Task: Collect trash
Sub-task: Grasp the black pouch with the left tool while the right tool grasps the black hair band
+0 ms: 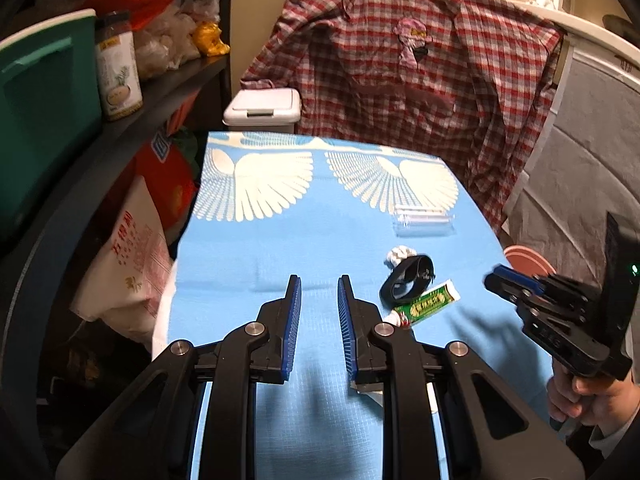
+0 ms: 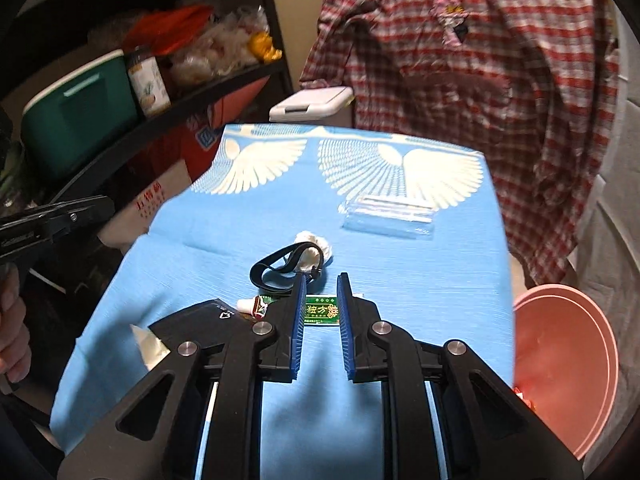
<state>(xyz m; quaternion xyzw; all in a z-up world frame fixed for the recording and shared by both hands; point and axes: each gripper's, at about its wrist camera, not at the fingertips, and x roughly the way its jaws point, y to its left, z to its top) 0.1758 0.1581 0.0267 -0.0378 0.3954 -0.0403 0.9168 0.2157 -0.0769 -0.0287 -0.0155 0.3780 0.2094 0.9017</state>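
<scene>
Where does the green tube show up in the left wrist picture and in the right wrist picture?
Left wrist: green tube right of centre, just right of the left claw.
Right wrist: at centre, seen between the right claw's fingertips.
Shared landmark: the black strap loop directly beyond it.

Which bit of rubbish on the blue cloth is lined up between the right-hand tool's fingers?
The green tube: it lies straight ahead between the right gripper fingers. The black strap, white wad and clear plastic case lie farther off.
</scene>
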